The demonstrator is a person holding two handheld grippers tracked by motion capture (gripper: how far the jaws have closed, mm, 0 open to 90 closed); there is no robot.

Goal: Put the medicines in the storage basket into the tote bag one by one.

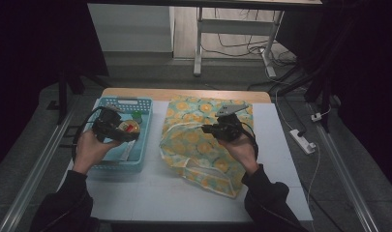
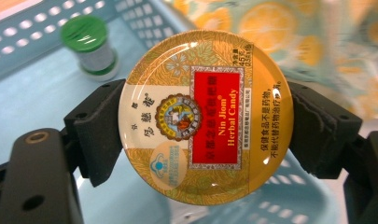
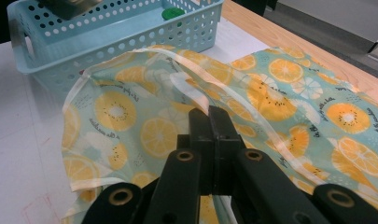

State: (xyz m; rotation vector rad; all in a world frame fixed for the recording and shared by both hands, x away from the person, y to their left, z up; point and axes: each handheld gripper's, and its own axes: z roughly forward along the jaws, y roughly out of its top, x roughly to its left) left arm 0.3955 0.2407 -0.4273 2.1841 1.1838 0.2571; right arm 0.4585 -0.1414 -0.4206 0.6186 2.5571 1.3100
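We have the round yellow-and-red herbal candy tin (image 2: pixel 206 116) clamped across its width between the jaws of the left gripper (image 1: pixel 120 129), one black pad on each side of the rim, the printed lid facing that gripper's camera. In the high view the tin (image 1: pixel 130 127) hangs above the light blue perforated plastic basket (image 1: pixel 146 128) at the left of the white desk (image 1: pixel 150 191), clear of the small green-capped bottle (image 2: pixel 94 46) that stands on the basket floor behind it.

What the coming move turns on is where the bag lies from the tin: the orange-slice-patterned fabric bag with clear handles (image 1: pixel 203 145) sits just beside the basket, on the right of it as we look down, so the tin has to travel sideways over the basket's right wall. The left hand (image 1: pixel 89 150) carries it; the right hand (image 1: pixel 242 145) is already at the bag.

The right gripper (image 1: pixel 221 129) has its jaws pressed together on the bag, and in the right gripper view the clear handle (image 3: pixel 177 65) arches up in front of them, with a strip of it running in under the jaws. We judge that this pinch lifts the bag's edge, so that the mouth faces the basket side. We cannot tell from these pictures how wide the mouth gapes, so the tin should come in low and flat-edge first.
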